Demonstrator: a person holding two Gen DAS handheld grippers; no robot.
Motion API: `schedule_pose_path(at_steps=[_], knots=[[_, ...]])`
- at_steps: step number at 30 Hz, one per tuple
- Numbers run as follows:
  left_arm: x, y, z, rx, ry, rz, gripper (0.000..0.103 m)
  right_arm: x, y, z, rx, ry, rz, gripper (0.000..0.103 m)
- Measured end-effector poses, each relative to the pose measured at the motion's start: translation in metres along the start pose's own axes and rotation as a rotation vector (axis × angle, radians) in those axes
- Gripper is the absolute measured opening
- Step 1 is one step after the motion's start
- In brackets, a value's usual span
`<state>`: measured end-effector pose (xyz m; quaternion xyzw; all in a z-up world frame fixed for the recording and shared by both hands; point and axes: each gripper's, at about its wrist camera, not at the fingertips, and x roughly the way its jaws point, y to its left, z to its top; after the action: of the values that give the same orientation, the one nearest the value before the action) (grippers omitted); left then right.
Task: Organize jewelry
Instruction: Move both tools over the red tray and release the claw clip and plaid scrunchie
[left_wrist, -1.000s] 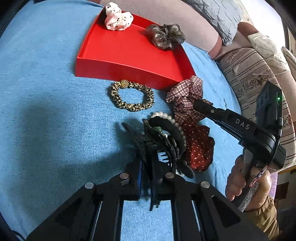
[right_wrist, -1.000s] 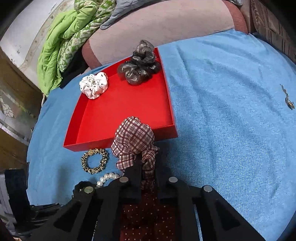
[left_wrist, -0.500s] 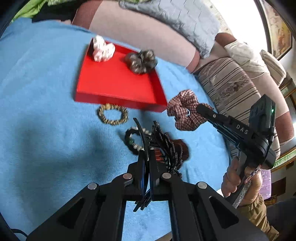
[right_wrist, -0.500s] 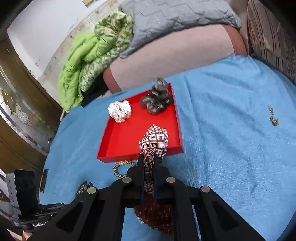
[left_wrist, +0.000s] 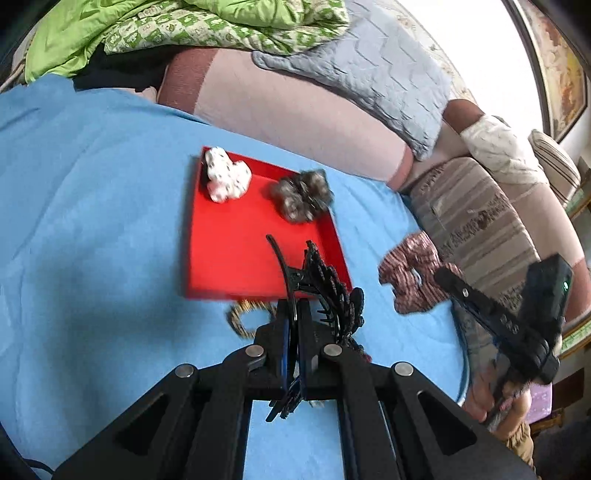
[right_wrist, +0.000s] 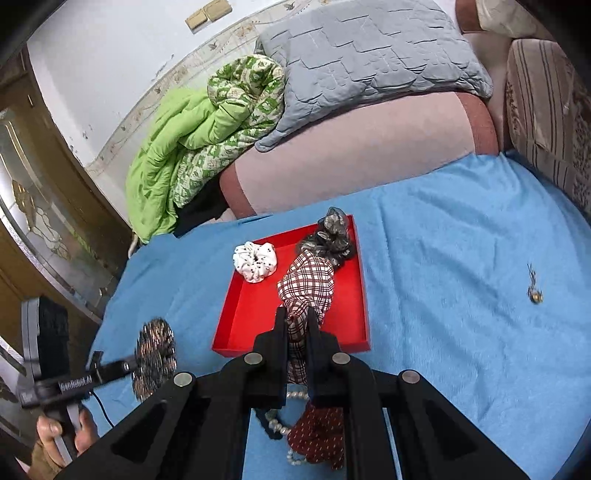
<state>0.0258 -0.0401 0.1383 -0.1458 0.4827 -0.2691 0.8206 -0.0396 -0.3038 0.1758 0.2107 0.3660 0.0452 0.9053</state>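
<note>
My left gripper (left_wrist: 293, 314) is shut on a black claw hair clip (left_wrist: 325, 288) and holds it in the air near the front edge of the red tray (left_wrist: 229, 258). My right gripper (right_wrist: 297, 321) is shut on a plaid scrunchie (right_wrist: 308, 284), lifted over the red tray (right_wrist: 258, 317). The tray holds a white dotted scrunchie (right_wrist: 255, 260) and a grey scrunchie (right_wrist: 330, 234). A leopard-print hair tie (left_wrist: 240, 317), a pearl bracelet (right_wrist: 277, 424) and a dark red dotted scrunchie (right_wrist: 317, 435) lie on the blue cloth (right_wrist: 461, 295).
A small gold trinket (right_wrist: 533, 291) lies on the cloth at the right. Pillows and a green blanket (right_wrist: 199, 129) are piled behind the tray. A striped cushion (left_wrist: 476, 221) lies at the right edge.
Both grippers have risen from the cloth with their items. The left carried the black clip toward the tray's front edge. The right carried the plaid scrunchie over the tray.
</note>
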Motion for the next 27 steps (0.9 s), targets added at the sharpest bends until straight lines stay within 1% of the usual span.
schedule_pose_path(at_steps=[4, 8, 11, 13, 17, 22, 23, 26, 27], knots=[[0.026, 0.012, 0.025, -0.016, 0.016, 0.015, 0.003, 0.025, -0.008, 0.009, 0.011, 0.026, -0.014, 0.009], [0.057, 0.024, 0.044, -0.029, 0.035, 0.042, 0.003, 0.058, -0.021, 0.017, 0.056, 0.062, -0.016, 0.009], [0.079, 0.039, 0.054, -0.050, 0.053, 0.041, 0.003, 0.082, -0.032, 0.017, 0.105, 0.092, -0.002, 0.009], [0.094, 0.049, 0.058, -0.065, 0.070, 0.047, 0.003, 0.100, -0.039, 0.014, 0.131, 0.115, 0.005, 0.009], [0.116, 0.064, 0.057, -0.082, 0.104, 0.058, 0.004, 0.122, -0.047, 0.002, 0.138, 0.160, -0.002, 0.009], [0.124, 0.070, 0.052, -0.066, 0.110, 0.091, 0.006, 0.137, -0.053, -0.009, 0.125, 0.186, -0.037, 0.009], [0.124, 0.071, 0.052, -0.065, 0.110, 0.097, 0.006, 0.139, -0.054, -0.010, 0.121, 0.191, -0.045, 0.011], [0.121, 0.074, 0.052, -0.072, 0.085, 0.145, 0.015, 0.141, -0.056, -0.014, 0.115, 0.191, -0.074, 0.012], [0.119, 0.076, 0.052, -0.077, 0.083, 0.141, 0.029, 0.141, -0.057, -0.014, 0.119, 0.189, -0.083, 0.020]])
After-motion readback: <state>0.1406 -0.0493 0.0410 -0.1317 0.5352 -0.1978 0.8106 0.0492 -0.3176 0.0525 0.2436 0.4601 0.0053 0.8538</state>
